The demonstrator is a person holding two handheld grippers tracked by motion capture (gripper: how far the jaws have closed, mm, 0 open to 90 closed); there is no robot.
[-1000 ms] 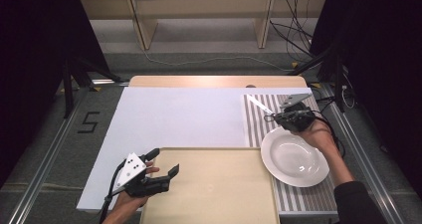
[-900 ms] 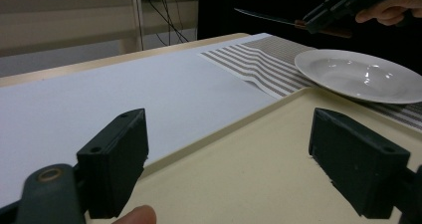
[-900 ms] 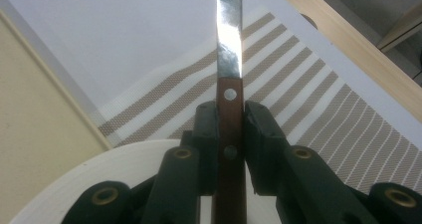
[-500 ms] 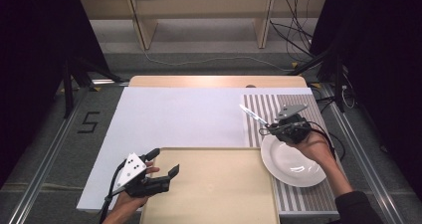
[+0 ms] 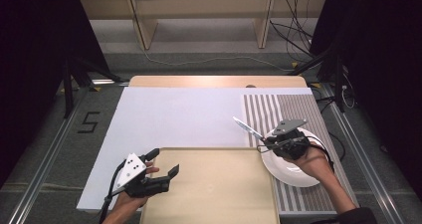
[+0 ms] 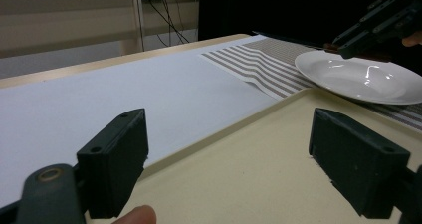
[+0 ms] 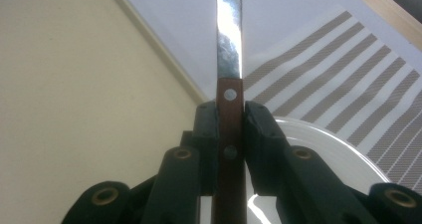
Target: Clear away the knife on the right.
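A wooden desk (image 5: 199, 81) stands in a dim room, with pale shelving behind it and cables trailing over the grey floor. A white sheet (image 5: 179, 117) covers most of the desk top, leaving a strip of bare wood along the far edge. A large beige tray (image 5: 214, 189) lies at the near edge, its near side cut off by the frame. A striped mat (image 5: 293, 109) runs down the right edge, and a white plate (image 5: 288, 171) rests on its near half, touching the tray's right rim. The far half of the sheet lies bare, with open room across its middle and left.

The left gripper (image 5: 161, 171) sits at the tray's near left corner, its jaws spread wide over the rim with nothing between them. The right gripper (image 5: 268, 143) hangs above the plate's far left edge, clamped on the brown handle of a knife (image 5: 246, 128); its blade points toward the far left, above the sheet and mat. In the right gripper view the blade's tip is cut off.
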